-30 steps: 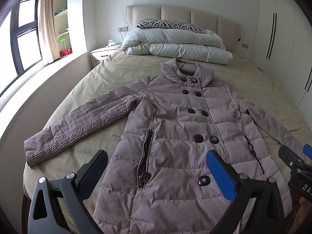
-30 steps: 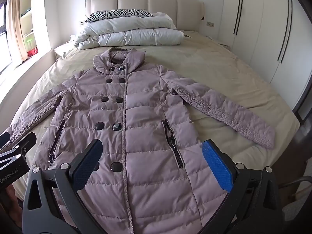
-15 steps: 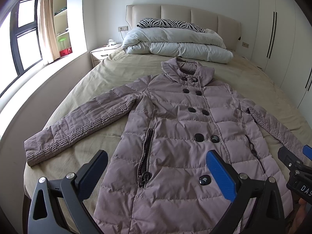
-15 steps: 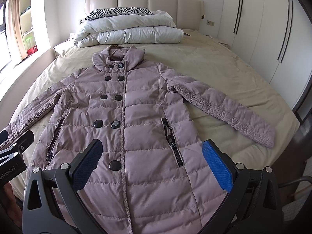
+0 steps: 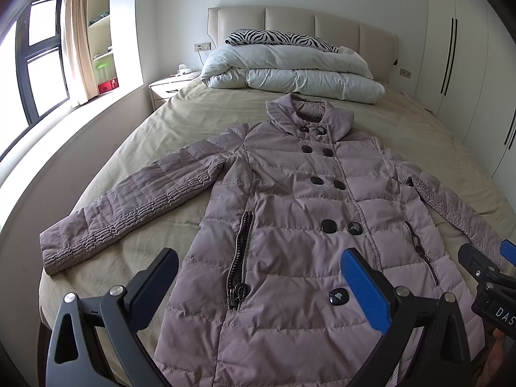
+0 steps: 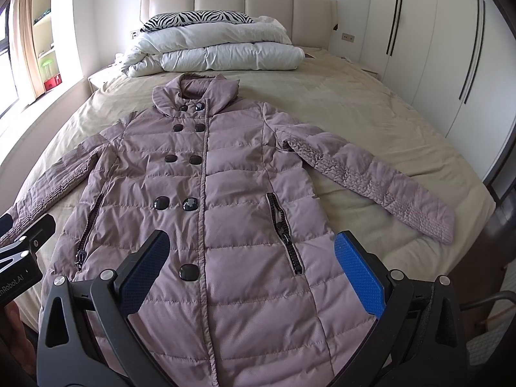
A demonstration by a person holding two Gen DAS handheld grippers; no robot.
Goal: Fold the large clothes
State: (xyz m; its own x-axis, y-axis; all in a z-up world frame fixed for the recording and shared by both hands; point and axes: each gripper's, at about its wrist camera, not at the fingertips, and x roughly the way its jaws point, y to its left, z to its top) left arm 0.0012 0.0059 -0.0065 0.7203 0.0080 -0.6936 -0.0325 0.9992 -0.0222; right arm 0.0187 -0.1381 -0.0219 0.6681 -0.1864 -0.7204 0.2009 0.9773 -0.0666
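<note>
Now both views have crept slightly nearer the coat [image 5: 290, 225], which lies flat, buttoned, on the bed [image 5: 180, 122]; your left tool [image 5: 258, 283] and right tool [image 6: 251, 264] hover released above its hem, nothing folded yet.

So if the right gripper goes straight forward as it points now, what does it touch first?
Most likely the coat: the open right gripper points over its lower front, though its height above the fabric is unclear.

Both tongs have eased forward over the coat [image 5: 290, 225] — its collar [image 6: 196, 96] sits lower in view.
</note>
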